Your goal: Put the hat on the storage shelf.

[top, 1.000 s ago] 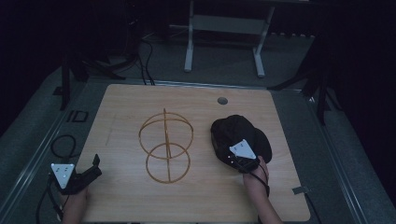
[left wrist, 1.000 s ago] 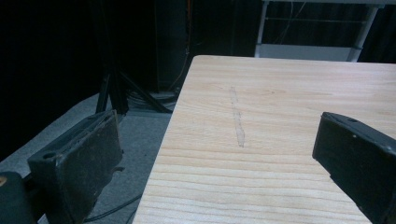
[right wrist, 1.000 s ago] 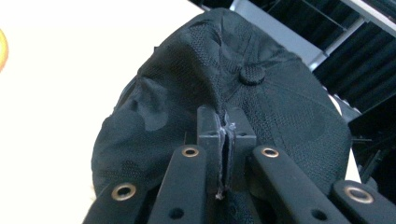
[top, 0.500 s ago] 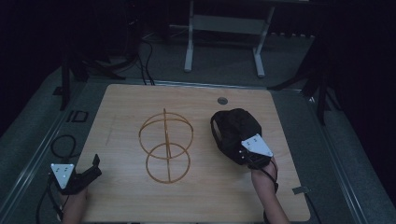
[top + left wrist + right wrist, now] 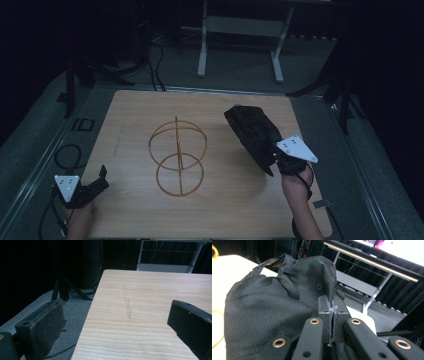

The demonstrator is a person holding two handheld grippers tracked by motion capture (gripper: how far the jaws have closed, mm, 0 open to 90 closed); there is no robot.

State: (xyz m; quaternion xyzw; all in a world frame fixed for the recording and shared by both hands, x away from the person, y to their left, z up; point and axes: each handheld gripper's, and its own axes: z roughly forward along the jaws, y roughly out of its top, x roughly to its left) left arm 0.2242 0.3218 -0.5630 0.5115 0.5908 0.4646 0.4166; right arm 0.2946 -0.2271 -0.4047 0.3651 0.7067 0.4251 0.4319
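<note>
Right gripper [image 5: 332,315]: jaws clenched together on a thin fold of a black mesh cap [image 5: 274,315]. In the right gripper view the pinched fabric edge shows as a pale seam between the two jaw blocks, and the cap's mesh body bulges away to the 10 o'clock side of the jaws. In the high view the same right gripper [image 5: 280,160], with its grey three-cornered plate on top, sits at about 4 o'clock on the wooden table [image 5: 130,115]. The cap [image 5: 252,132] runs from the jaws toward 11 o'clock, its near end lifted at the jaws; whether its far end rests on the tabletop cannot be told.

Left gripper [image 5: 117,322]: released, jaws standing wide apart with bare tabletop between them and nothing in the gap. In the high view this left gripper [image 5: 97,182] is at about 8 o'clock on the table, at its left edge, held by a hand [image 5: 80,215] entering from the bottom.

Surroundings: a gold wire frame [image 5: 177,155] of linked hoops stands near the table's centre, well apart from both grippers and beside the cap, not touching it. A pale scuff streak [image 5: 127,305] marks the wood ahead of the left gripper. Beyond the table at 12 o'clock stands a white metal stand [image 5: 240,30] on a dark floor.
</note>
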